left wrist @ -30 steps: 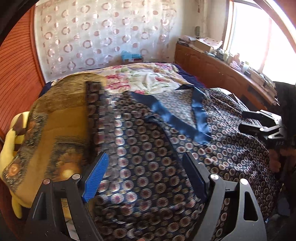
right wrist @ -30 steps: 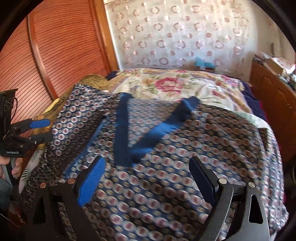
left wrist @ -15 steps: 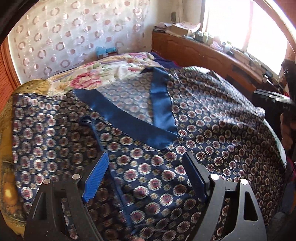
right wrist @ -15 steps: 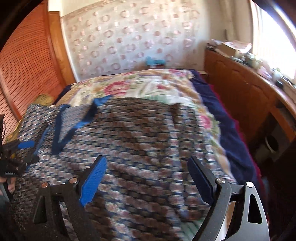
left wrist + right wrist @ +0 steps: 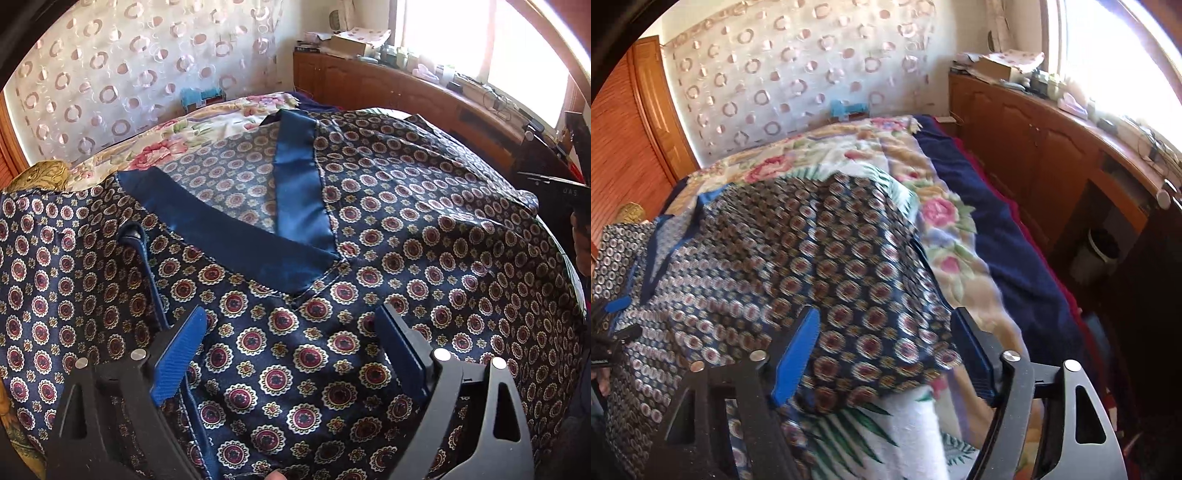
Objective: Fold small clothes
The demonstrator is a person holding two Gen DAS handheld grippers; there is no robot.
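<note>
A navy patterned garment (image 5: 388,229) with a plain blue V-neck band (image 5: 295,192) lies spread flat on the bed. My left gripper (image 5: 291,347) is open and empty, just above the cloth below the V of the neck. My right gripper (image 5: 886,350) is open and empty, above the garment's right sleeve edge (image 5: 886,354). The garment (image 5: 798,266) is blurred in the right wrist view. The right gripper's body shows at the right edge of the left wrist view (image 5: 569,192); the left gripper shows at the left edge of the right wrist view (image 5: 611,325).
The bed carries a floral quilt (image 5: 945,221) and a navy blanket (image 5: 1008,251) on its right side. A yellow patterned cloth (image 5: 44,173) lies at the left. A wooden cabinet (image 5: 1034,136) runs along the right under the window. A white bin (image 5: 1100,254) stands beside it.
Both grippers swung to the right. The left view shifted from the garment's left side to its neck; the right view shifted from the neck to the right sleeve edge and bed side.
</note>
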